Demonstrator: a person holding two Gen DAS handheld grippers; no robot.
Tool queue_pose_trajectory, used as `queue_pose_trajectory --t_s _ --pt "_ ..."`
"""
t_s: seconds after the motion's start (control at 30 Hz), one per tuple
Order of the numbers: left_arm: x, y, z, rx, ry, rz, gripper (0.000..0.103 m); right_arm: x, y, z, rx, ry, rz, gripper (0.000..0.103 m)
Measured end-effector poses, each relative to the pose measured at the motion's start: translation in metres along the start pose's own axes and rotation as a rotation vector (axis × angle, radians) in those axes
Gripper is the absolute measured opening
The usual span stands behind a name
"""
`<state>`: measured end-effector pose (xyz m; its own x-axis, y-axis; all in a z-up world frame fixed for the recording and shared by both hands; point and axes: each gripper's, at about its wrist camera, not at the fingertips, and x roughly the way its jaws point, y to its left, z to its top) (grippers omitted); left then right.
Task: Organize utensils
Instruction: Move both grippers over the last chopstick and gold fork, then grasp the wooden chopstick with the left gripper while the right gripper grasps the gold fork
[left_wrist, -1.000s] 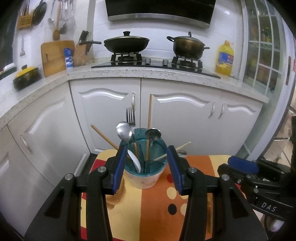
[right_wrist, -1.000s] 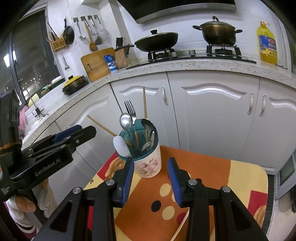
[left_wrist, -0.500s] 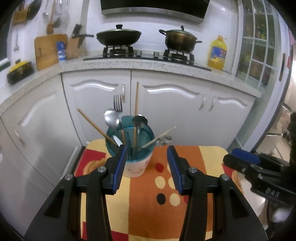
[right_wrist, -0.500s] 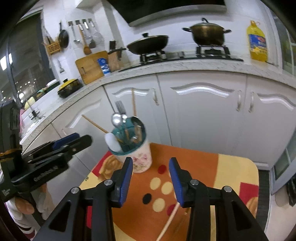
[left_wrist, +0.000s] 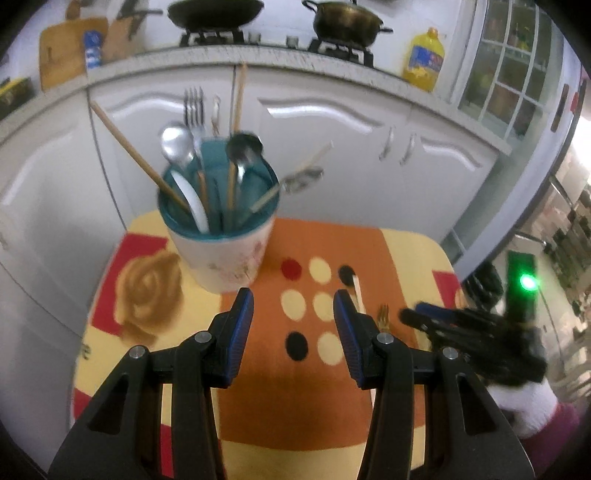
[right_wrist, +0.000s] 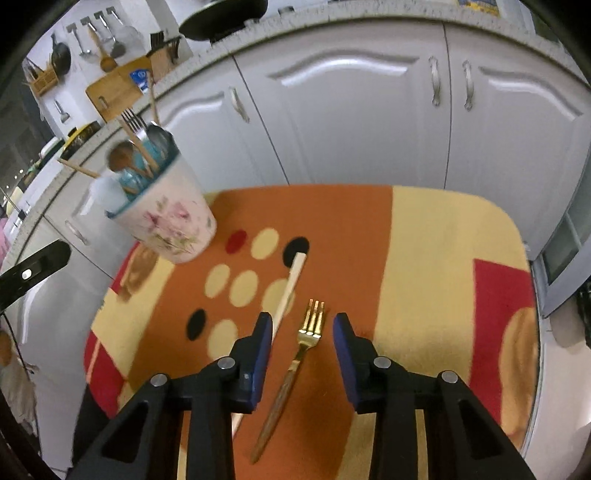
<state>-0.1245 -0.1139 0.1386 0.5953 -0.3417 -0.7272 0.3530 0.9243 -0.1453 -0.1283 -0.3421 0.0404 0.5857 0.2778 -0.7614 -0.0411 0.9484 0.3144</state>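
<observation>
A: How far along does the tidying look?

B: Most of it seems done. The cup (left_wrist: 220, 236) stands on the patterned mat (right_wrist: 436, 236) and already holds a good bunch: a silver fork (left_wrist: 195, 110), a silver spoon (left_wrist: 175, 142), a dark ladle (left_wrist: 242, 147), a white spoon (left_wrist: 192, 203) and several chopsticks.

A: What is left outside the cup?

B: Two things that I can see. A gold fork (right_wrist: 295, 365) with a dark handle lies flat on the mat, well apart from the cup on its right, tines pointing away from the camera. A pale chopstick (right_wrist: 286, 295) lies just beside the fork, on the cup's side of it.

A: And the grippers?

B: The right gripper (right_wrist: 302, 325) is spread wide and holds nothing. It hovers over the gold fork, with the fork's neck between its blue pads (right_wrist: 260, 354) but not touched. The left gripper (left_wrist: 293, 314) is also wide open and empty, near the cup and a little to its right, above the spotted part of the mat.

A: So what comes next, you reckon?

B: Likely the right one drops and closes on the fork, then carries it to the cup. The chopstick would follow.
</observation>
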Motion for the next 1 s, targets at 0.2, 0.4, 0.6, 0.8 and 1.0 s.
queue_pose_trajectory --t_s 0.2,0.4,0.6,0.8,1.0 --pt "0.022 -0.001 -0.007 0.008 0.057 -0.026 0.044 0.030 -0.016 0.005 -0.038 0.029 0.021 0.033" --pt "0.050 -0.004 -0.007 -0.012 0.116 -0.070 0.044 0.046 -0.016 0.007 -0.098 0.023 0.062 0.025" --pt "0.077 -0.019 -0.004 -0.011 0.171 -0.096 0.044 0.042 -0.015 0.003 -0.107 0.026 0.098 0.004" --pt "0.111 -0.040 -0.002 -0.001 0.215 -0.113 0.044 0.024 -0.031 -0.012 -0.033 0.007 0.110 0.003" --pt "0.144 -0.058 0.011 0.022 0.239 -0.095 0.044 0.016 -0.045 -0.022 0.027 0.002 0.108 0.005"
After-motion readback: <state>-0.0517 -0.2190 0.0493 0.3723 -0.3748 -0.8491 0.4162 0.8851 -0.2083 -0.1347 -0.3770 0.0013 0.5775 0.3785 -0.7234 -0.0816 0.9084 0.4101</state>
